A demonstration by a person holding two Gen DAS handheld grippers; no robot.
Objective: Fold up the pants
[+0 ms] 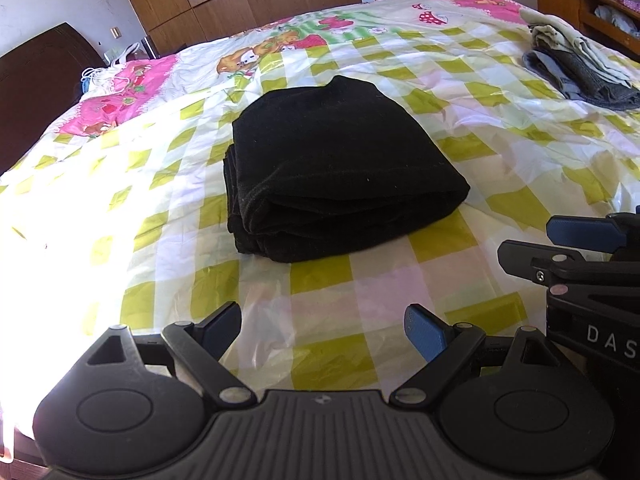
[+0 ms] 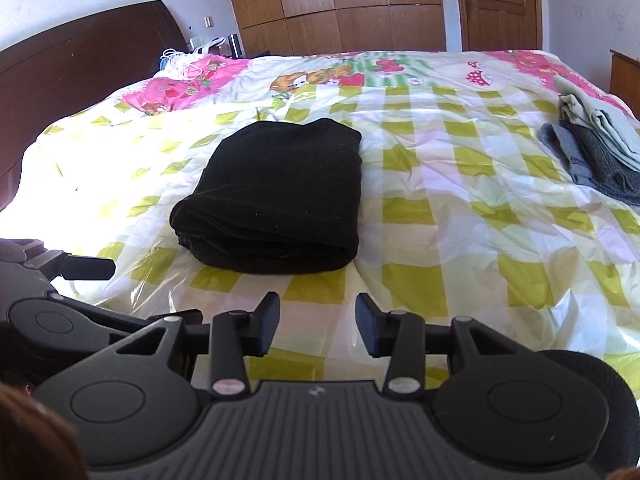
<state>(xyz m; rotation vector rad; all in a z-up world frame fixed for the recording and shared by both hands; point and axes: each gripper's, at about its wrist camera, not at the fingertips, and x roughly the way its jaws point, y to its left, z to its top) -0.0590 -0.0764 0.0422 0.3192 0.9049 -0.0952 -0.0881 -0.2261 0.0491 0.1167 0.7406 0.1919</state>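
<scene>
The black pants (image 1: pixel 336 172) lie folded into a thick rectangular bundle on the bed, rolled edge toward me; they also show in the right wrist view (image 2: pixel 276 196). My left gripper (image 1: pixel 324 328) is open and empty, pulled back a short way from the bundle's near edge. My right gripper (image 2: pixel 318 320) is open and empty, also back from the bundle, slightly to its right. The right gripper's fingers (image 1: pixel 584 230) show at the right edge of the left wrist view, and the left gripper's finger (image 2: pixel 86 268) at the left edge of the right wrist view.
The bed has a green-checked, cartoon-print cover (image 2: pixel 460 208). A pile of folded grey and beige clothes (image 2: pixel 596 152) lies at the right side, also in the left wrist view (image 1: pixel 580 64). A dark headboard (image 2: pixel 80 68) stands left, wooden wardrobes (image 2: pixel 340 4) behind.
</scene>
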